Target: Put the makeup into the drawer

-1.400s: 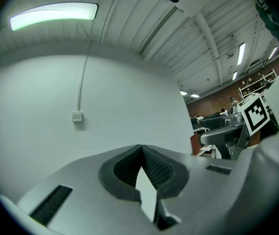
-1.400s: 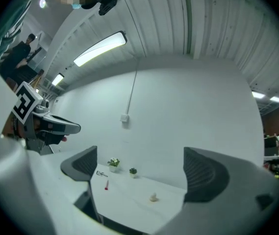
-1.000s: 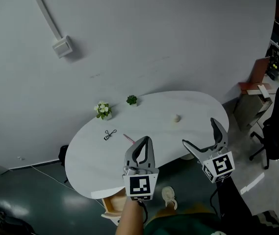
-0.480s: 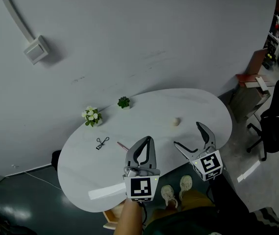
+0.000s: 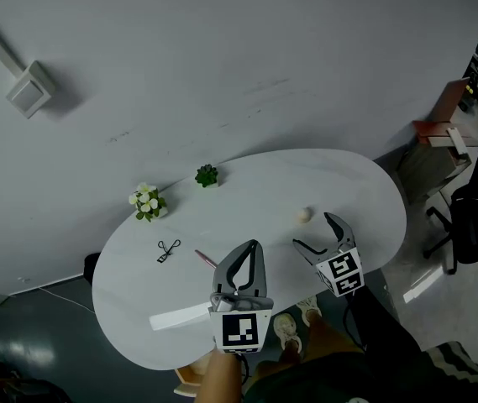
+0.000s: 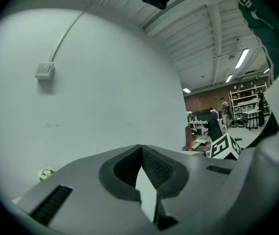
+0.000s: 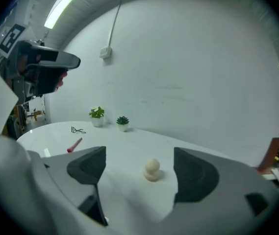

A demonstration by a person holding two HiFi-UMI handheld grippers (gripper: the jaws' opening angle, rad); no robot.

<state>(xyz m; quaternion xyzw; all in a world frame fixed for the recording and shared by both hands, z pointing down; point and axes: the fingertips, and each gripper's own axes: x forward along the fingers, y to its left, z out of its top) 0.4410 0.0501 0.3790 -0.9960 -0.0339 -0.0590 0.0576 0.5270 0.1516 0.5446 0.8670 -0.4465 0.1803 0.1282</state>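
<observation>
Makeup sponge (image 5: 304, 215) stands on the right half of the white table (image 5: 365, 183); nothing is in the drawer yet

Right gripper (image 5: 312, 230): just on the near side of the sponge, apart from it, tilted down toward it. Jaws wide and just been closing a little, with nothing between the pads. In the right gripper view the sponge (image 7: 152, 170) lies ahead on the table, framed in the gap. Judgement: the wide set is there to straddle the sponge's rounded body, so this is the approach to a first pick

Left gripper (image 5: 251, 250): well left of the sponge and nearer the person, jaw tips together, empty. Probably parked clear of the right one's path

Pink stick (image 5: 206, 259) lies left of the sponge and the eyelash curler (image 5: 168, 251) further left, neither in reach of a jaw. Flowering plant (image 5: 146, 201) and green plant (image 5: 207, 175) sit far left of the sponge by the wall, out of the working area

Tan corner (image 5: 190, 376) under the table edge, left and near of the sponge, may be the drawer; cannot tell
</observation>
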